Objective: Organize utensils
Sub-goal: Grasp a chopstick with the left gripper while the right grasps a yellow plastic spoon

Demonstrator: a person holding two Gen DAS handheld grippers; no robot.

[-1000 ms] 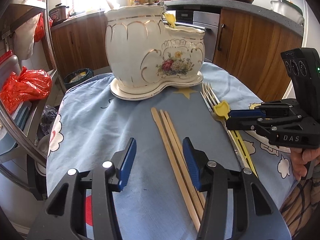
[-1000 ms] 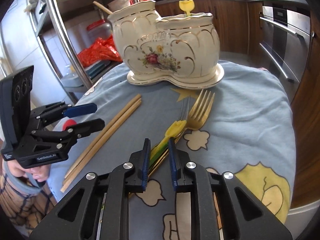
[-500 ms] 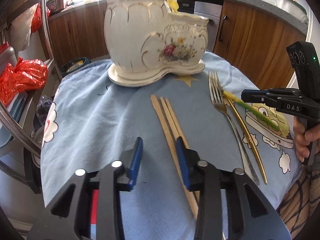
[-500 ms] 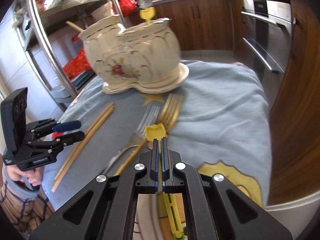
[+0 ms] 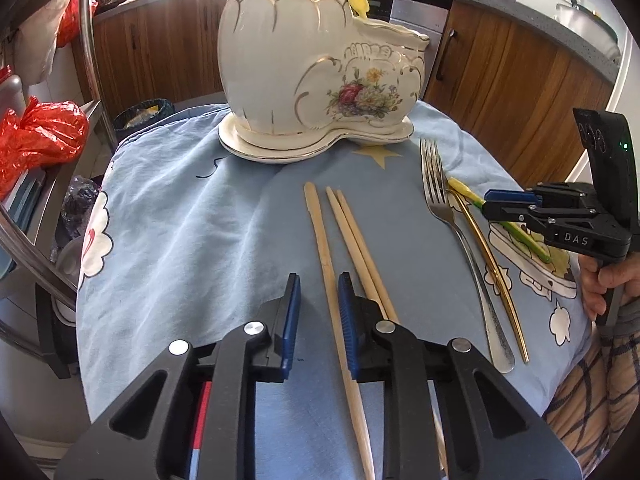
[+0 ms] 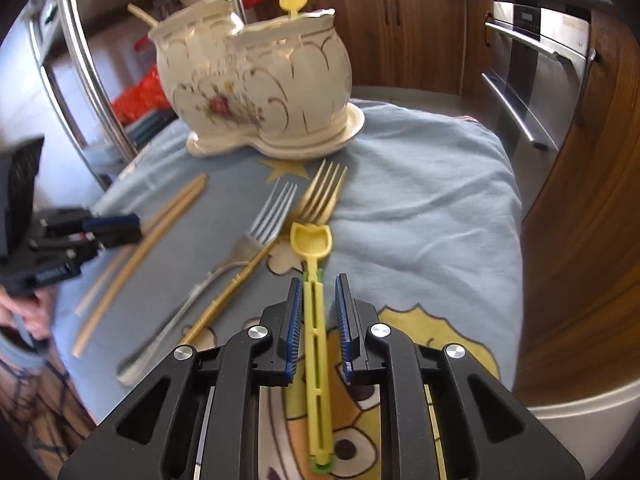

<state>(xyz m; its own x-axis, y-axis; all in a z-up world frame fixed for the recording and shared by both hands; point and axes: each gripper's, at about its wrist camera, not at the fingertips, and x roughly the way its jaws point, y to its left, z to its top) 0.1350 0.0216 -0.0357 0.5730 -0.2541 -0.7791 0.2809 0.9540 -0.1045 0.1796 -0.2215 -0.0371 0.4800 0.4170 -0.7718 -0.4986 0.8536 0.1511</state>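
Two grippers, neither one gripping. The left gripper's point(image 5: 318, 308) jaws have just been closing around one chopstick point(image 5: 320, 232), pads not yet pressing. The right gripper's point(image 6: 318, 312) jaws have just been opening, and the yellow spoon point(image 6: 310, 240) lies loose between them toward the table's point(image 5: 180, 220) near edge. Closing off-centre, the left could swivel that chopstick into its two neighbours. The ceramic holder point(image 5: 304, 60) stands at the far edge.

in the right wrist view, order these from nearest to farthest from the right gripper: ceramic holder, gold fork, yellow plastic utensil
1. yellow plastic utensil, lying between the right gripper pads.
2. gold fork, just ahead, slightly left.
3. ceramic holder, at the cloth's far end.
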